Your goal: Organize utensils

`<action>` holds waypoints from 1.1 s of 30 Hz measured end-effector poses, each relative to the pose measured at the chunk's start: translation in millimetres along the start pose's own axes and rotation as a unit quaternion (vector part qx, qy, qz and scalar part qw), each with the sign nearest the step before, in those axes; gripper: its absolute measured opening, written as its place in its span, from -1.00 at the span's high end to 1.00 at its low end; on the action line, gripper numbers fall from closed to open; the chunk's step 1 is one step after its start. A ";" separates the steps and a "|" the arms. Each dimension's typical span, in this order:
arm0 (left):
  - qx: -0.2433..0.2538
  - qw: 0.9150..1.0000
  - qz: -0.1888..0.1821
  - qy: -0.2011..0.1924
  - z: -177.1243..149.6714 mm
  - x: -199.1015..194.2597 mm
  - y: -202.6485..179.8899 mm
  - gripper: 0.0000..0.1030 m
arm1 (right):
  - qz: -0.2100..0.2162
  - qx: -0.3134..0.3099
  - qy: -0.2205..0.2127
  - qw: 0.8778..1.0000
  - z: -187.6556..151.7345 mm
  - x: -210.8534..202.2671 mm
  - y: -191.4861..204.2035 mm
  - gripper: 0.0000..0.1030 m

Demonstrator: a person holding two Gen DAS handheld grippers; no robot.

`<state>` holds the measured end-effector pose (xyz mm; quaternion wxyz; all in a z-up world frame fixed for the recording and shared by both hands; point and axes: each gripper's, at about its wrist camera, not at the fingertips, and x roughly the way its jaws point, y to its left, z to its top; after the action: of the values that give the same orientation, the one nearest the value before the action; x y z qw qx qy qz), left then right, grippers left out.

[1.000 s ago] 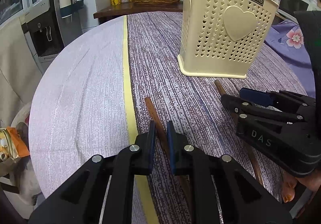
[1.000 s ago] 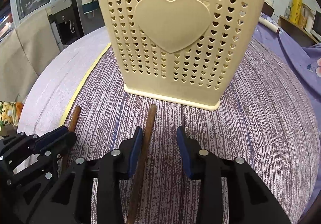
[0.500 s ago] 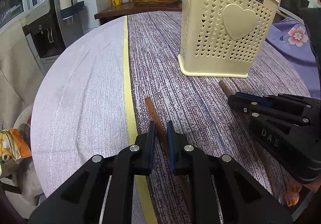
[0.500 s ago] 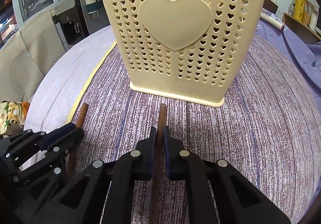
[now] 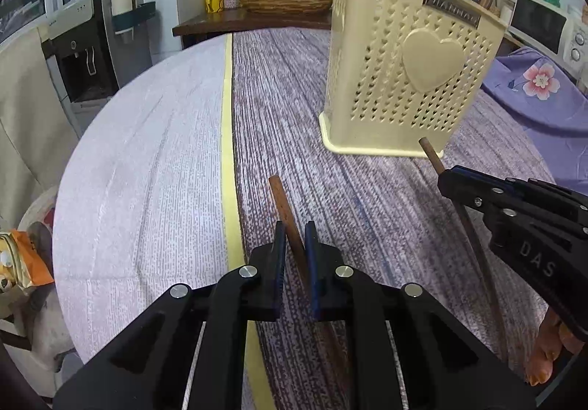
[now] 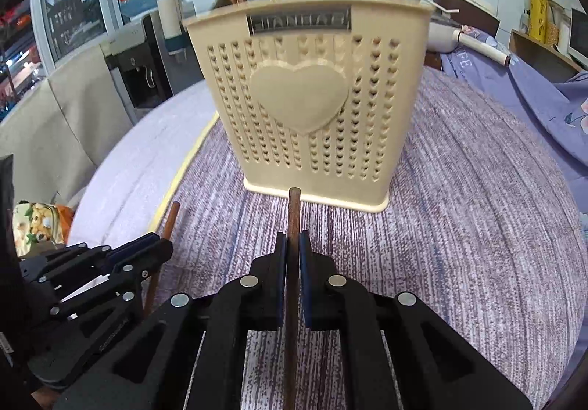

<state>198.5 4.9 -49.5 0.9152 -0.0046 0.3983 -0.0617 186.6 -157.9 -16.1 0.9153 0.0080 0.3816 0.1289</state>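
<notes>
The left gripper [image 5: 294,241] clamps one chopstick [image 5: 284,211]; the right gripper [image 6: 293,252] clamps another stick [image 6: 294,211], before the holder [image 6: 305,101] mid-table [image 6: 477,226].

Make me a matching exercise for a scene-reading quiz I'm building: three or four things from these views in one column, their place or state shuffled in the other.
Column 1:
1. left gripper
2. right gripper
3. cream holder
4. yellow stripe

Column 2:
A. stands upright, sticks poking out of its top
B. runs along the tablecloth between the pale and the purple parts
C. shut on the chopstick nearest the holder
D. shut on the chopstick beside the stripe

Pairs: 1-D, 2-C, 3-A, 4-B
</notes>
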 end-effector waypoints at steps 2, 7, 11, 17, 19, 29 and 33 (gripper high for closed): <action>0.001 1.000 -0.007 -0.013 5.5 -11.3 -2.2 0.79 | 0.008 0.004 -0.015 1.000 2.7 -12.4 -2.1 0.86; 0.007 0.998 -0.022 -0.056 19.5 -48.5 -10.2 0.82 | 0.028 0.010 -0.062 0.998 16.4 -50.5 -5.5 0.86; 0.012 0.995 -0.035 -0.090 31.9 -80.4 -15.4 0.89 | 0.044 0.014 -0.098 0.994 30.5 -78.1 -4.7 0.86; 0.021 0.991 -0.054 -0.123 48.9 -112.4 -20.7 0.90 | 0.049 0.008 -0.144 0.988 41.8 -114.6 -8.2 0.86; 0.025 0.990 -0.054 -0.127 50.4 -116.3 -22.7 0.90 | 0.045 0.004 -0.146 0.988 43.8 -117.0 -8.7 0.86; -0.004 0.998 -0.001 -0.057 49.6 -61.6 9.1 0.88 | 0.032 0.019 -0.152 0.988 42.9 -120.5 -20.9 0.86; 0.005 1.000 0.017 -0.007 40.4 -25.2 13.7 0.88 | 0.035 0.022 -0.153 0.987 42.7 -120.8 -22.6 0.86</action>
<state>212.5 19.9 -4.3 0.9189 0.0066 0.3914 -0.0486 140.1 -205.4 95.7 0.9574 0.0609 0.2392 0.1498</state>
